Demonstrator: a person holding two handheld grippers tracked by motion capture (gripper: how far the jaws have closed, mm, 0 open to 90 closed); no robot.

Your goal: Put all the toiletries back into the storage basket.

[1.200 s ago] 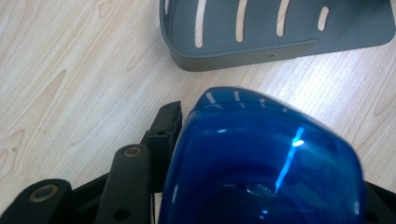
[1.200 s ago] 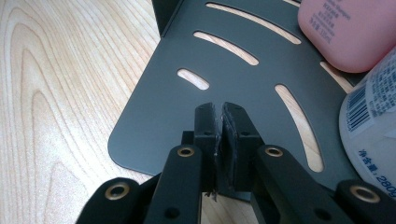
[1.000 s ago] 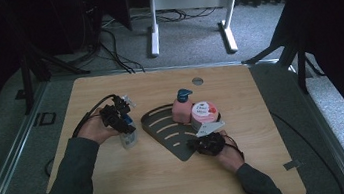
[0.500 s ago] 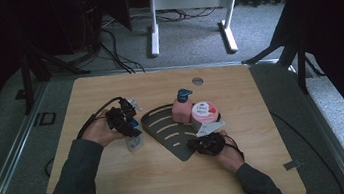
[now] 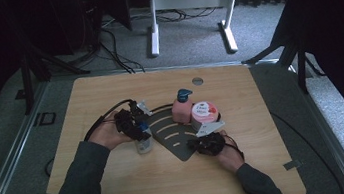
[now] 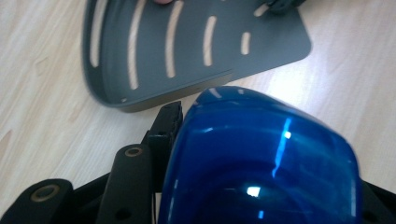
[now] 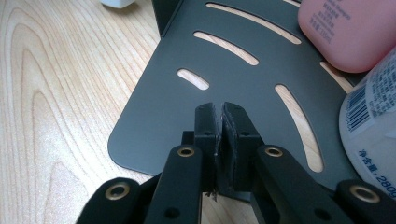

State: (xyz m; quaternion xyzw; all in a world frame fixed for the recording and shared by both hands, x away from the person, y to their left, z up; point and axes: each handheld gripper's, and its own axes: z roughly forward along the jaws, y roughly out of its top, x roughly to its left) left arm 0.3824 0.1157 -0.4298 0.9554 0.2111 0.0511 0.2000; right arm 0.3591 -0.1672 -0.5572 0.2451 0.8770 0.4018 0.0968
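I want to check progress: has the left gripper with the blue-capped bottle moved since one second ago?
Yes. In the high view the left gripper, holding the blue-capped bottle, has shifted right, closer to the dark slotted tray.

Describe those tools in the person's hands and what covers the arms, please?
Each hand carries a black two-jaw tool. The left gripper trails a looping black cable, and the right gripper has a pale grey three-cornered plate on top. Up close, the right one's jaws are flat black bars with brass-ringed rivets and worn rectangular pads. Both arms wear dark long sleeves.
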